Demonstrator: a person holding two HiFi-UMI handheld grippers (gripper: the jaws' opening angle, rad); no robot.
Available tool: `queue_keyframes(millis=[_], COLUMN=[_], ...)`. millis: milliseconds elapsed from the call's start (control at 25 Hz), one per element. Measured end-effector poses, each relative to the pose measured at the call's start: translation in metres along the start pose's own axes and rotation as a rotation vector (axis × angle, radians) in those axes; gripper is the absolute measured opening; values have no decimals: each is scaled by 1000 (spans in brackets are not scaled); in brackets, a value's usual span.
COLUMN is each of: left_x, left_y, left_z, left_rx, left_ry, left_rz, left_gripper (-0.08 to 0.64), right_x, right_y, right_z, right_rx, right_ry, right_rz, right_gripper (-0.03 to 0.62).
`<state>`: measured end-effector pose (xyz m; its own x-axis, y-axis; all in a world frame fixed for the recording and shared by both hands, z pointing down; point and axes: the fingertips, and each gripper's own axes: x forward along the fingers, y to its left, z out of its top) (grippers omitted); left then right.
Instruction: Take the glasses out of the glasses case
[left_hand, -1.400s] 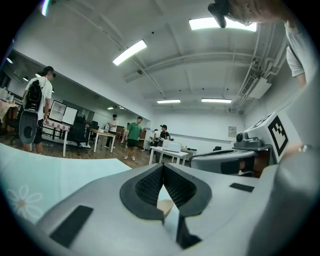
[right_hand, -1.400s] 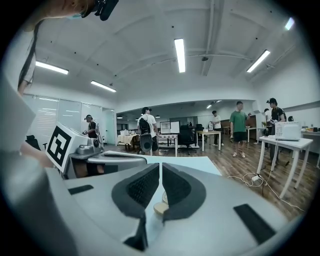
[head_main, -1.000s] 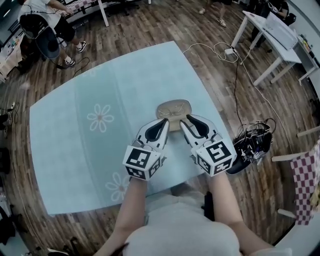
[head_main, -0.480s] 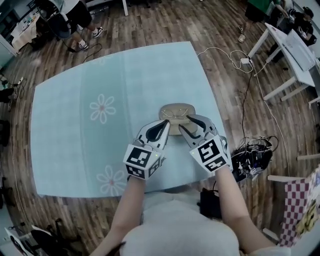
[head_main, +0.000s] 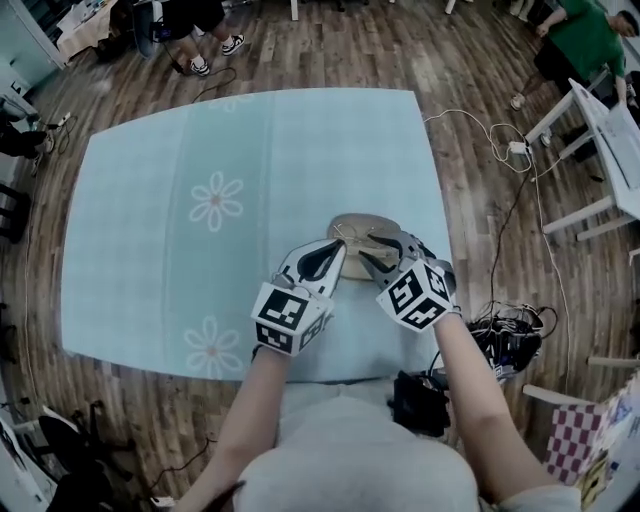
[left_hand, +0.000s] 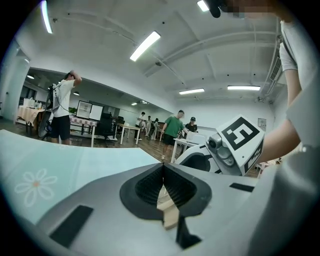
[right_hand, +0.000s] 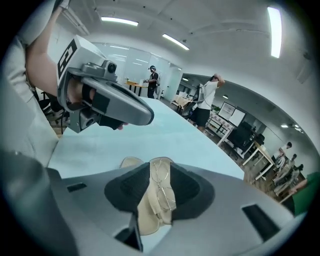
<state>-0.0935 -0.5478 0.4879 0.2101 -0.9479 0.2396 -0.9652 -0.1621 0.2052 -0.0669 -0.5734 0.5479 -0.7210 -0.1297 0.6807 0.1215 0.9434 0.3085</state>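
Observation:
A beige glasses case (head_main: 362, 228) lies open on the light blue tablecloth (head_main: 200, 140), near its front right part. Thin wire glasses (right_hand: 164, 192) rest in the case (right_hand: 149, 212). My left gripper (head_main: 337, 252) sits at the case's near left edge. In the left gripper view its jaws (left_hand: 162, 167) are shut, with a beige piece of the case (left_hand: 170, 216) pinched low between them. My right gripper (head_main: 373, 252) reaches in from the near right. Its jaws (right_hand: 159, 172) are closing, with the glasses and case between them and the pads apart from them.
The table's near edge runs just in front of the person's body. On the wooden floor to the right lie cables and a power strip (head_main: 515, 148) and a dark bundle of gear (head_main: 508, 335). White desks (head_main: 600, 140) stand at the far right, and people are at the back.
Both grippers have come down onto the case. The right one dropped further and rolled, so its marker cube now tilts sideways, and its jaws now straddle the glasses.

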Motion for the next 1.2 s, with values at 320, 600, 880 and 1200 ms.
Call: queue_keyframes(millis=[320, 600, 880, 1200], left_x=[6, 8, 4, 2], left_y=[3, 11, 19, 21], left_z=[-11, -19, -26, -29], left_rx=[-19, -32, -52, -58], left_ry=[21, 36, 47, 49], left_rz=[43, 81, 110, 117], left_gripper=[9, 9, 9, 9], right_x=[35, 61, 75, 82], right_y=[4, 7, 9, 9], right_z=[-26, -45, -52, -56], right_rx=[-103, -165, -194, -217], right_ry=[78, 122, 147, 167], right_rz=[117, 153, 159, 154], right_gripper=[105, 86, 66, 39])
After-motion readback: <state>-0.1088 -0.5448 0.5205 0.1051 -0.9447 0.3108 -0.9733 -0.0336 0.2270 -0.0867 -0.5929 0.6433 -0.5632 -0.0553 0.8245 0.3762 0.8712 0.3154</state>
